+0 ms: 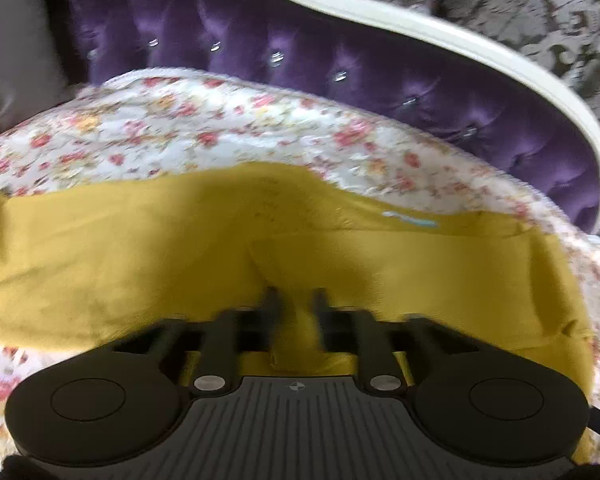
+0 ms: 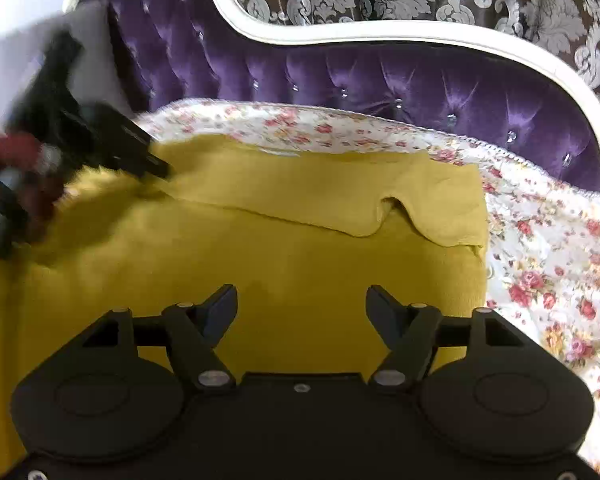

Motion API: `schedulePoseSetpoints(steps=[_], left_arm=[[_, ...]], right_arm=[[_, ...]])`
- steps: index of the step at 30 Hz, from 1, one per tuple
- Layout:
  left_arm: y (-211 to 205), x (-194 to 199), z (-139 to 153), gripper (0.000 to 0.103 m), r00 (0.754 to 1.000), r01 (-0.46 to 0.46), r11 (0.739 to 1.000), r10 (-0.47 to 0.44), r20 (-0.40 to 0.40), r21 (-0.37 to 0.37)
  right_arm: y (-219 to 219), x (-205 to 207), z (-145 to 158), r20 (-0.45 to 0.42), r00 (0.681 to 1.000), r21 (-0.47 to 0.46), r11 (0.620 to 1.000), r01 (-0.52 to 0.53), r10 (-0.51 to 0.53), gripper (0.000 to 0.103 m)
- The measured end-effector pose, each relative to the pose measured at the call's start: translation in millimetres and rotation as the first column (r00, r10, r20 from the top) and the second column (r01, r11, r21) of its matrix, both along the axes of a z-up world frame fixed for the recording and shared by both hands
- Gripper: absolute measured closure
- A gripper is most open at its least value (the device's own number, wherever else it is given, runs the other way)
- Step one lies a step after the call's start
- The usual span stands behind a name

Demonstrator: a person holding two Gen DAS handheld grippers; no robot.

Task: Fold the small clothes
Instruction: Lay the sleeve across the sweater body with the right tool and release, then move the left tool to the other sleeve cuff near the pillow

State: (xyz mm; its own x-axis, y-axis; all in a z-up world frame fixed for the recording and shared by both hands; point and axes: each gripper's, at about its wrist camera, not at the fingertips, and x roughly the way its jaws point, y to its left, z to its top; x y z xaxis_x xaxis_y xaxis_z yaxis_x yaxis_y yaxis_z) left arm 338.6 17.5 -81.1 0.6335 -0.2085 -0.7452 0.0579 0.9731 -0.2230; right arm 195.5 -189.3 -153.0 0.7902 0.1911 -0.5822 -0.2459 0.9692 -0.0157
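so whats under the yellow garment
The yellow garment lies on a floral cover, which shows past its far and right edges. The left gripper is pinching its cloth. Whatever lies beneath its middle stays hidden.

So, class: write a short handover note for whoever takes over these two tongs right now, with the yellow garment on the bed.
Left tongs: shut on a pinch of the yellow garment.
Right tongs: open above the garment, holding nothing.
Garment: spread on the floral bedspread; its far edge is already turned over.
Left to do: grip with the right tongs and finish the fold.
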Motion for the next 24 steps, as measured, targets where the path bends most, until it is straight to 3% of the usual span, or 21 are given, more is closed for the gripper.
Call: schedulePoseSetpoints(steps=[2, 7, 9, 15, 19, 24], left_arm=[[3, 1, 0, 0.094, 1.000, -0.007, 1.000, 0.007, -0.002, -0.024], [1, 2, -1, 0.099, 1.000, 0.006, 1.000, -0.006, 0.020, 0.008], [2, 0, 2, 0.100, 1.000, 0.006, 1.000, -0.007, 0.030, 0.014], [7, 1, 33, 0.100, 0.992, 0.026, 0.996, -0.036, 0.121, 0.080], [16, 11, 46, 0.100, 0.985, -0.016, 0.987, -0.011, 0.171, 0.158], [25, 32, 24, 0.098, 0.996, -0.030, 0.980, 0.013, 0.085, 0.199]], right_arm=[[-4, 0, -9, -0.007, 1.000, 0.011, 1.000, 0.019, -0.019, 0.031], [-9, 0, -15, -0.011, 0.998, 0.039, 0.997, 0.063, -0.062, 0.029], [-10, 2, -18, -0.017, 0.997, 0.040, 0.996, 0.078, -0.077, 0.021], [-12, 4, -20, -0.019, 0.995, 0.042, 0.994, 0.102, -0.101, 0.016], [-14, 4, -21, -0.021, 0.994, 0.056, 0.992, 0.111, -0.110, 0.014], [-15, 6, -22, -0.024, 0.992, 0.057, 0.990, 0.128, -0.127, 0.007]])
